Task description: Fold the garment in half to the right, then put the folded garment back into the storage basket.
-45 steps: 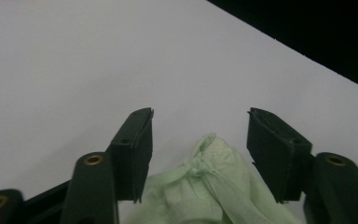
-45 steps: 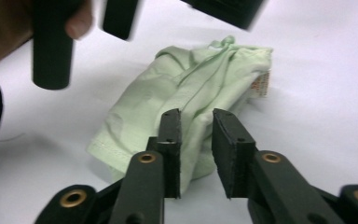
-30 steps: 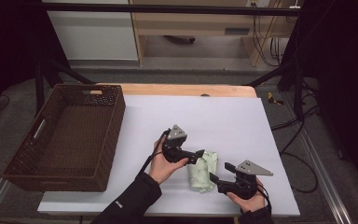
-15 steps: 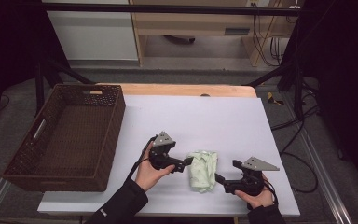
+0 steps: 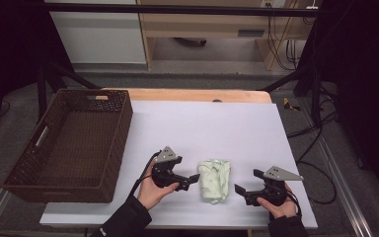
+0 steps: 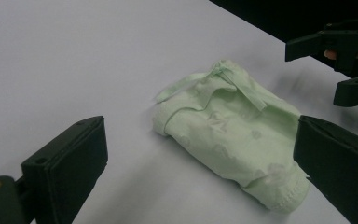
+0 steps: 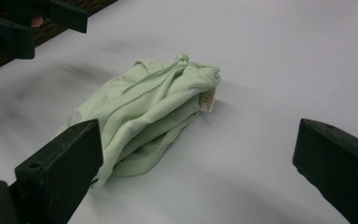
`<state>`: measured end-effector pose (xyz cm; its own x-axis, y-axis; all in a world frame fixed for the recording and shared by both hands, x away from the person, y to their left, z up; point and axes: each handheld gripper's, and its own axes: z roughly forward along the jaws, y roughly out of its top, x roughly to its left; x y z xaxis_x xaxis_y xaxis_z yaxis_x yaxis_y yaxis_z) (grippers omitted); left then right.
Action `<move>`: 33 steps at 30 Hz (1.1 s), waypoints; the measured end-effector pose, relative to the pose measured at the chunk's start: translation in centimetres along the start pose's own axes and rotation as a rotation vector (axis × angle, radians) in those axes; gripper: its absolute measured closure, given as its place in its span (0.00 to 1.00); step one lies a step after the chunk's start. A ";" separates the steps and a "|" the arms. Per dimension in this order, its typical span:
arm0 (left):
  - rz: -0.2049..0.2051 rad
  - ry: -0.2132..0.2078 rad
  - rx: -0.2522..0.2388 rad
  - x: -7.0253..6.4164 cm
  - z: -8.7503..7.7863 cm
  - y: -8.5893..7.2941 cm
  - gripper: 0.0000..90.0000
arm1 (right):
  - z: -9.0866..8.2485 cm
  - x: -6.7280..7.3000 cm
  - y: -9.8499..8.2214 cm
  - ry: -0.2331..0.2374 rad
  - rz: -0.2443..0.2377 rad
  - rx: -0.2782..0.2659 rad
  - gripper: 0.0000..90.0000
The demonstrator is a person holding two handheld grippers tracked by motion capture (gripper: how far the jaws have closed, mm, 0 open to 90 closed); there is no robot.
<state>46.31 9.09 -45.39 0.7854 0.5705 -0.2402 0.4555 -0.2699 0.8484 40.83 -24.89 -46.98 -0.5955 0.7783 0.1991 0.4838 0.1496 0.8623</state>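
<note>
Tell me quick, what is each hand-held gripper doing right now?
Left hand-held gripper: open, jaws just widened, holding nothing, beside the folded pale green garment.
Right hand-held gripper: open, jaws just widened, holding nothing.

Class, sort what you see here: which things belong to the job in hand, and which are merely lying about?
In the job: folded green garment; left gripper, open; right gripper, open.

Lying about: wicker basket; wooden shelf unit; cables.

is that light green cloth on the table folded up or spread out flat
Folded. The light green cloth lies as a compact, layered bundle on the table, its stacked edges showing in the right gripper view.
</note>
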 end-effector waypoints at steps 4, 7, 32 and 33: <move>0.002 -0.006 0.015 -0.3 0.2 -0.3 0.03 | -0.2 -0.2 -0.1 -0.005 -0.003 -0.004 0.02; 0.007 -0.008 0.022 -0.5 0.5 -0.4 0.03 | -0.3 -0.3 -0.2 -0.005 0.002 -0.001 0.02; 0.000 -0.006 0.052 -1.5 2.4 0.1 0.02 | -0.8 -0.6 -0.4 -0.020 -0.011 0.002 0.02; -0.002 -0.008 0.053 -1.6 2.5 0.1 0.02 | -0.9 -0.6 -0.4 -0.020 -0.012 -0.002 0.02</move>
<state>46.17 6.21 -46.08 0.7878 0.5647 -0.2460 0.4785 -0.3098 0.8216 40.45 -25.96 -47.08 -0.5886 0.7883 0.1795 0.4757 0.1581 0.8653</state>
